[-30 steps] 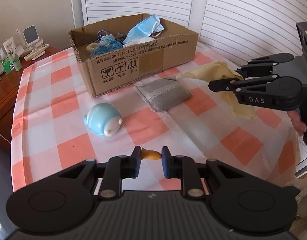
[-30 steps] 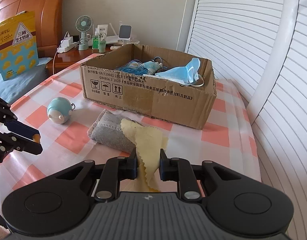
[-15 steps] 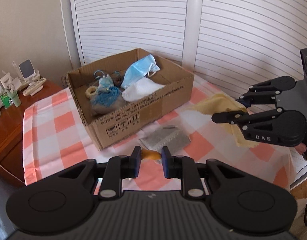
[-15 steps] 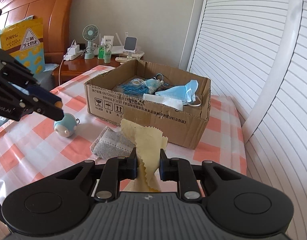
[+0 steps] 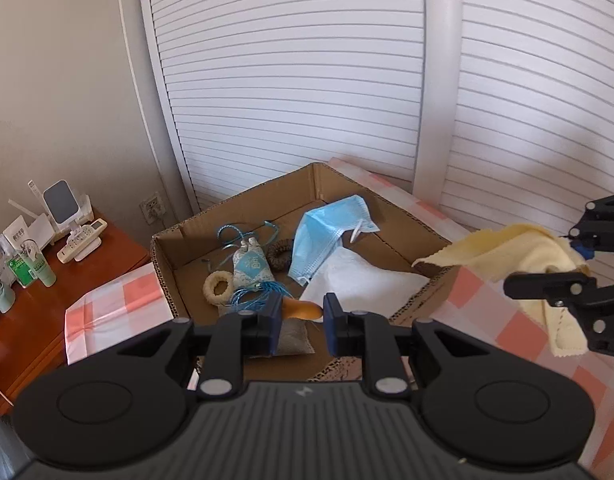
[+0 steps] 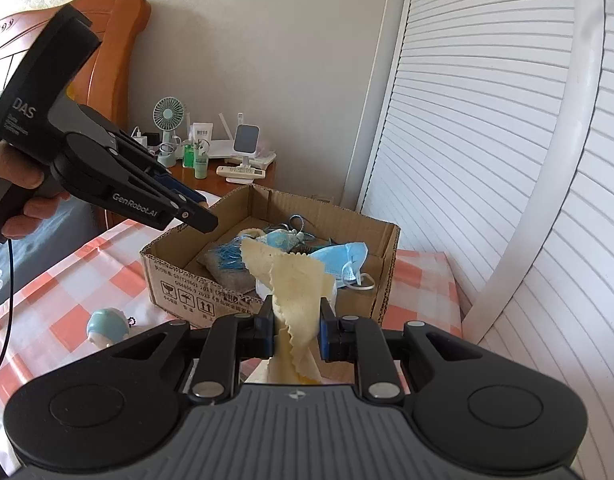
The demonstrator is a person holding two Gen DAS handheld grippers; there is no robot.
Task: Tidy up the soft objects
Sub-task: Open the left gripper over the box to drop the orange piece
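Both the left gripper [image 5: 299,314] and right gripper [image 6: 295,330] have risen from the table to above the cardboard box [image 5: 403,220].

Pale yellow cloth [image 6: 297,280] — blue mask [image 5: 327,236] — brown box [image 5: 243,208], red-checked tablecloth [image 6: 67,292]

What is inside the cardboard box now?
Inside the cardboard box: a blue face mask, a white cloth, a small pouch with blue cords, two ring-shaped items and a grey pad. The near corner is hidden by the left gripper.
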